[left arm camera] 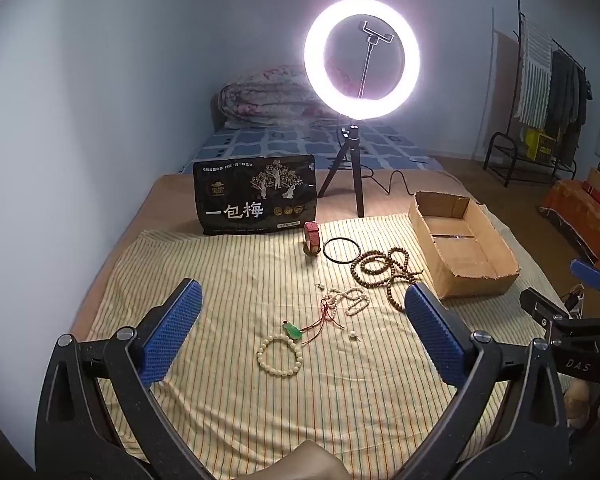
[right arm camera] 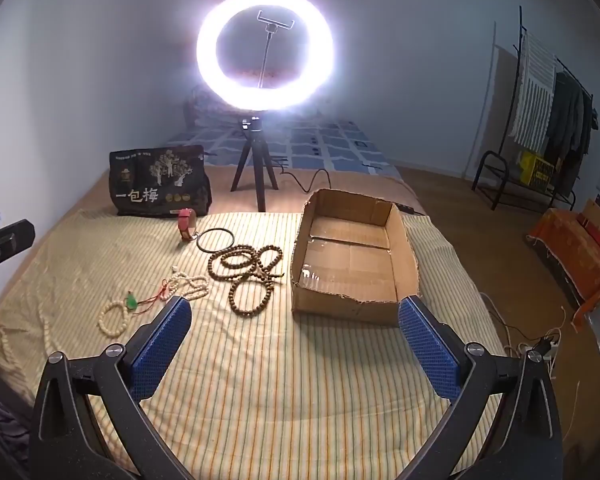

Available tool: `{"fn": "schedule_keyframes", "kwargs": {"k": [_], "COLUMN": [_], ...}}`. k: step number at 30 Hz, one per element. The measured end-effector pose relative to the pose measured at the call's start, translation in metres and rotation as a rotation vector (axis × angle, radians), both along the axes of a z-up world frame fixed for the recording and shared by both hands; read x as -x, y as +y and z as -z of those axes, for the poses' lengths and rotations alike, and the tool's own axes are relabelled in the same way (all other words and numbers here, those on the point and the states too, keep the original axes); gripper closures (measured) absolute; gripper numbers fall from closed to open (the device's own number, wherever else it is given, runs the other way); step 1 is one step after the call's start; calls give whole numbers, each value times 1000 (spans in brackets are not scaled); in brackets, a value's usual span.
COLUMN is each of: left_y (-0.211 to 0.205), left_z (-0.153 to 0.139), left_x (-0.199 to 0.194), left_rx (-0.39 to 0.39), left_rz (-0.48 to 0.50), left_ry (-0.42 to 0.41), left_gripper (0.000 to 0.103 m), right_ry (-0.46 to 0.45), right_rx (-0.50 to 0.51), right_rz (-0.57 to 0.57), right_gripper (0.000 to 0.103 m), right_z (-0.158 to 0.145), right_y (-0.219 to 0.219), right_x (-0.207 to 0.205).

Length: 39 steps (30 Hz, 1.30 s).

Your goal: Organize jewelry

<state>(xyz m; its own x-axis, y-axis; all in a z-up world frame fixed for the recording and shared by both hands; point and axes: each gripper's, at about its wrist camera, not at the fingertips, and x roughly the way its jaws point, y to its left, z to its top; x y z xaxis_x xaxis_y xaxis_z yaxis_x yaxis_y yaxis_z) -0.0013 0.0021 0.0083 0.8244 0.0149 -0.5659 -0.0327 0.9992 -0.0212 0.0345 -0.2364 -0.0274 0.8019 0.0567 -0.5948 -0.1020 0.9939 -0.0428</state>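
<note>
Both claws spread apart, nothing held. White bead bracelet noted at 12 o'clock between left claw fingers; nearer than right claw. Cardboard box at 1 o'clock.

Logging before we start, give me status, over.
Left gripper, right gripper open, empty. Bead jewelry loose on striped cloth. Brown cardboard box empty, unobstructed.

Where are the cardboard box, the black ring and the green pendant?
cardboard box (right arm camera: 406, 258): right wrist view, on its right wall.
black ring (left arm camera: 325, 249): left wrist view, on the ring's left edge.
green pendant (left arm camera: 292, 329): left wrist view, on the pendant's middle.
</note>
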Motion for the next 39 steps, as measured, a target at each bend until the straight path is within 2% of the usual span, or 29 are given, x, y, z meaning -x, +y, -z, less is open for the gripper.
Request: {"fn": "schedule_keyframes", "kwargs": {"k": [39], "left_y": [0], "left_z": [1], "left_x": [3], "left_rx": [1], "left_rz": [-1], "left_ry": [-5], "left_gripper": [0], "right_ry": [0], "right_rx": [1], "right_rz": [0], "right_gripper": [0], "right_z": [2], "right_y": [-2], "right_x": [0]}}
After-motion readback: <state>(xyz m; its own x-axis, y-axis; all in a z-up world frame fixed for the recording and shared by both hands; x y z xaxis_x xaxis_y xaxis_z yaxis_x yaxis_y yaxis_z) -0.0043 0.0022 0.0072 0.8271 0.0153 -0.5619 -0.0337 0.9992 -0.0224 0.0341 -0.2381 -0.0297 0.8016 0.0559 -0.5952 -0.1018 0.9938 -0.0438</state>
